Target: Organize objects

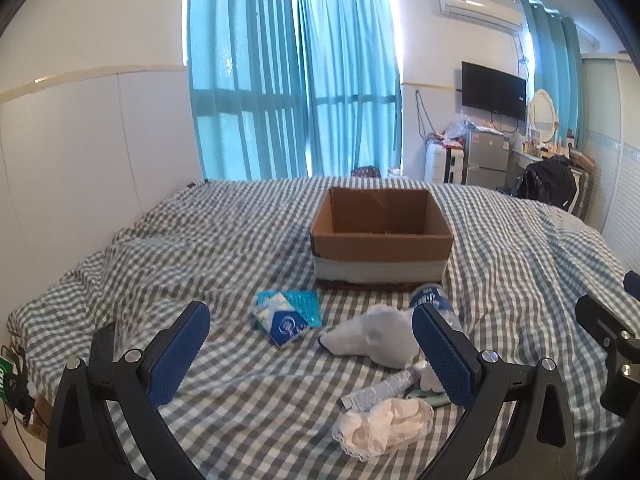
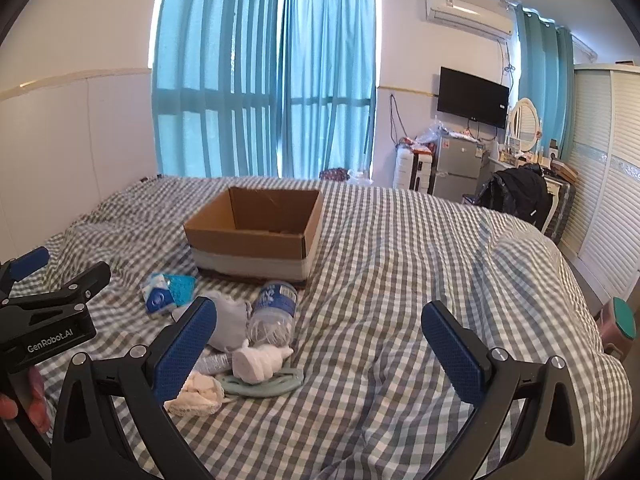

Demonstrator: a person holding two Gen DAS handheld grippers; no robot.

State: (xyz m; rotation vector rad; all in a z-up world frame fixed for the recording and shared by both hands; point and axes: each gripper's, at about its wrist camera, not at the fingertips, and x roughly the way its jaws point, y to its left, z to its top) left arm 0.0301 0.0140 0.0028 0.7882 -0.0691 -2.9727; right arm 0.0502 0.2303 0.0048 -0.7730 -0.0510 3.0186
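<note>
An open cardboard box (image 1: 382, 245) (image 2: 256, 236) stands on the checked bed, empty as far as I see. In front of it lie a blue tissue packet (image 1: 286, 317) (image 2: 166, 291), a white sock (image 1: 372, 336), a clear water bottle (image 2: 274, 312) (image 1: 434, 300), a silver tube (image 1: 382, 390), a lacy cream cloth (image 1: 386, 422) (image 2: 198, 394), a white figure (image 2: 260, 362) and a pale green ring (image 2: 266, 386). My left gripper (image 1: 312, 354) is open above the packet and sock. My right gripper (image 2: 320, 350) is open, right of the pile.
The bed (image 2: 420, 264) fills both views, with a wall on the left and curtains (image 1: 292, 80) behind. A fridge (image 2: 458, 164), a chair with a black coat (image 2: 516, 192) and a wardrobe (image 2: 604, 184) stand beyond the bed's right side.
</note>
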